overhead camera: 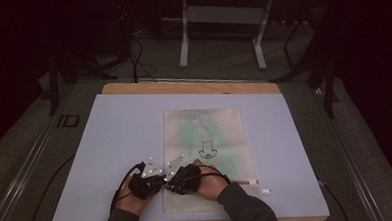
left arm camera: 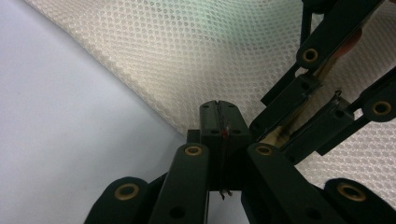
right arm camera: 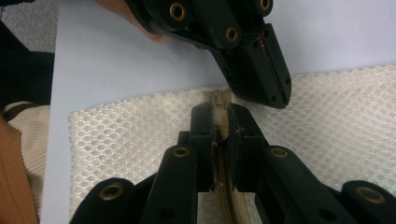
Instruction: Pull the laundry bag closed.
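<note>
A cream mesh pouch (overhead camera: 205, 135) with a green shape inside and a small black print lies flat on the pale board (overhead camera: 120, 139). Both grippers meet at its near left corner. My right gripper (right arm camera: 219, 112) is shut on the beige end of the pouch's zipper (right arm camera: 228, 191), which runs back between its jaws. In the left gripper view the right gripper (left arm camera: 275, 137) comes in from the upper right with that beige strip pinched. My left gripper (left arm camera: 218, 109) is shut, its tip low over the mesh (left arm camera: 187, 56) beside the zipper end. What it pinches, if anything, I cannot tell.
The board rests on a wooden table (overhead camera: 190, 86) with dark floor and cables around it. A white metal stand (overhead camera: 220, 19) is beyond the far edge. A small white tag (overhead camera: 265, 191) lies by the pouch's near right corner. My sleeves (overhead camera: 248, 208) enter from the bottom.
</note>
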### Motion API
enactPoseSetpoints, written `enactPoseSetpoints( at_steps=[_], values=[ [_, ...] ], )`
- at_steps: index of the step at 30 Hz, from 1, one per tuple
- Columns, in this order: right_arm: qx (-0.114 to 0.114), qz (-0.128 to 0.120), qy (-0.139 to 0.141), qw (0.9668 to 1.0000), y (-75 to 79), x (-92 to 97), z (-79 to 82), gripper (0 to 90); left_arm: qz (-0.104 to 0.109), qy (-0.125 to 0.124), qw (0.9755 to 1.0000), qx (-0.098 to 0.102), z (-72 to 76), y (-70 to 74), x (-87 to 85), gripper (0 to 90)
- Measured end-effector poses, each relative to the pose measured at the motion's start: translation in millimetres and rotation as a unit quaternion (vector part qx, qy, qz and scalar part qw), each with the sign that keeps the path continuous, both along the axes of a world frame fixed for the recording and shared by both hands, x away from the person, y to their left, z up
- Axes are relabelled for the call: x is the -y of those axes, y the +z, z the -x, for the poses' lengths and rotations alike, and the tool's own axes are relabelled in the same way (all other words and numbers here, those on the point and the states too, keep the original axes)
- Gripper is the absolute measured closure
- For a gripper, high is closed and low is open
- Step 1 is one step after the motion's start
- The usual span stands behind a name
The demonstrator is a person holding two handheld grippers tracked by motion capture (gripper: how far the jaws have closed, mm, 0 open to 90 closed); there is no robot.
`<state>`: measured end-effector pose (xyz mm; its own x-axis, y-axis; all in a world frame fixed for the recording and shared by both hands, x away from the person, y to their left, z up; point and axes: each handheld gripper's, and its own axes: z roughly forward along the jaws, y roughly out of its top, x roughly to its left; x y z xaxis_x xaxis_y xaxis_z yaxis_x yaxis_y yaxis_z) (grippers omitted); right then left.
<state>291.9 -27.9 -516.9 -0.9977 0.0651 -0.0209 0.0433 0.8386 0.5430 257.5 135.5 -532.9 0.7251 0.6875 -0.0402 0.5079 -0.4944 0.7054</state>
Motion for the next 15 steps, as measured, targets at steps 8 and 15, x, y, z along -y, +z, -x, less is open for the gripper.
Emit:
enactPoseSetpoints(
  at_steps=[8,15],
  values=[
    [-0.005,-0.001,0.0,1.0,0.3,1.8,-1.0,82.3,-0.003,-0.002,1.0,-0.007,-1.8,-0.4,0.0,89.7],
    [-0.002,0.003,0.005,1.0,1.5,5.3,-3.2,82.4,-0.009,-0.001,1.0,-0.002,-1.2,-0.7,1.4,89.8]
  ],
)
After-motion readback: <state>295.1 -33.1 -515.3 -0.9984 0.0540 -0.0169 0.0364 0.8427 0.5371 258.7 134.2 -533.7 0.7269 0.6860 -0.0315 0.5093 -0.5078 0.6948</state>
